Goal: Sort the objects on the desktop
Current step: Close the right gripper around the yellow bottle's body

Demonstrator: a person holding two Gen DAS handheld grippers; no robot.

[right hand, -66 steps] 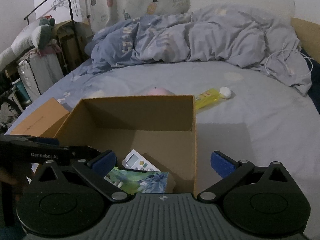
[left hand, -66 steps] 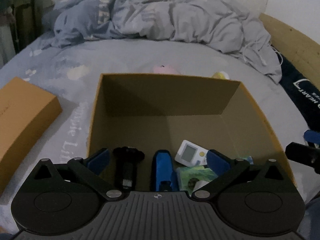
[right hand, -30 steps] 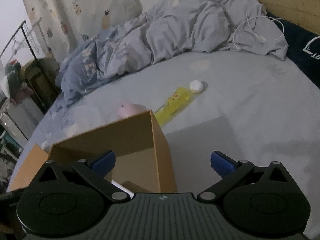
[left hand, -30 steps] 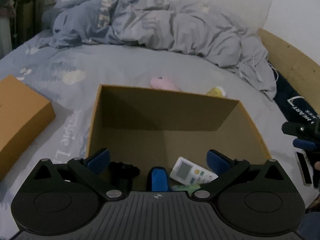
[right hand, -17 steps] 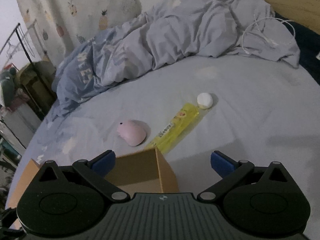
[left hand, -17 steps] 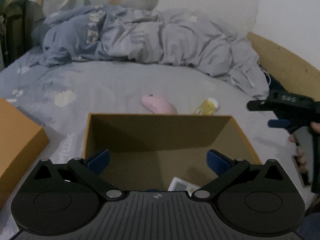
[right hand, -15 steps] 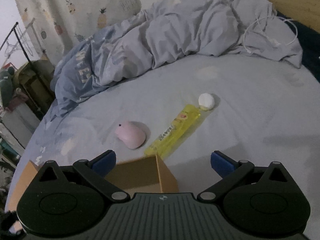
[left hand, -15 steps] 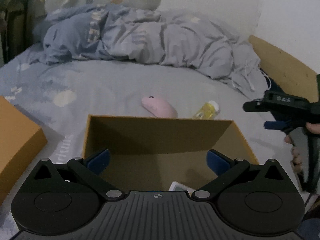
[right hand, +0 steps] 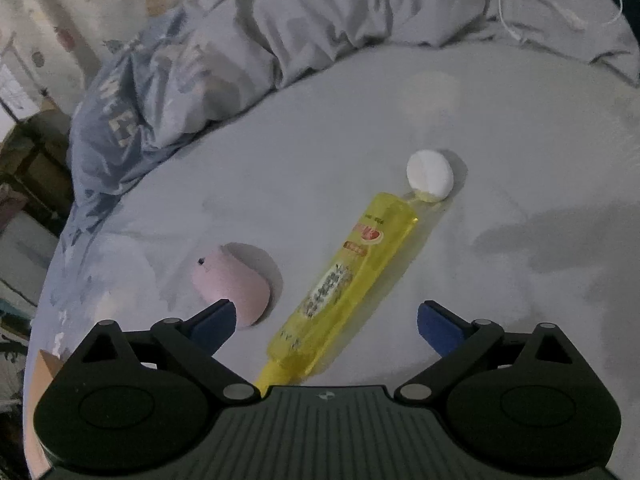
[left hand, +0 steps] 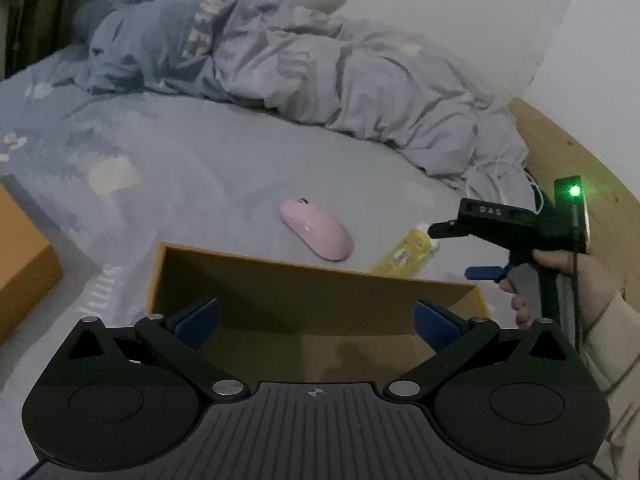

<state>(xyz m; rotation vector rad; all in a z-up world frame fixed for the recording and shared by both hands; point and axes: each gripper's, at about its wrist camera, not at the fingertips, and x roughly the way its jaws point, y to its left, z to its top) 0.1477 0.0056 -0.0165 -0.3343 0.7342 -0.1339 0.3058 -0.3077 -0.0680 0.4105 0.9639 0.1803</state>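
Both wrist views angled down over the bed, sharing pink mouse [left hand: 316, 229] [right hand: 232, 286], yellow bottle [left hand: 404, 256] [right hand: 348, 280].

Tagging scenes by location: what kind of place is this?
Most likely a bedroom, with the sorting done on a bed, not a desk: a rumpled duvet on a grey sheet, a wooden bed frame against the wall, and a pineapple-print curtain.

Dim, bluish, soft-blurred fisheye views with curved, dark corners.

bottle [right hand: 352, 276]: glossy clear plastic | mouse [left hand: 316, 233]: smooth matt plastic | box [left hand: 320, 276]: matt cardboard | sheet [left hand: 200, 184]: cloth
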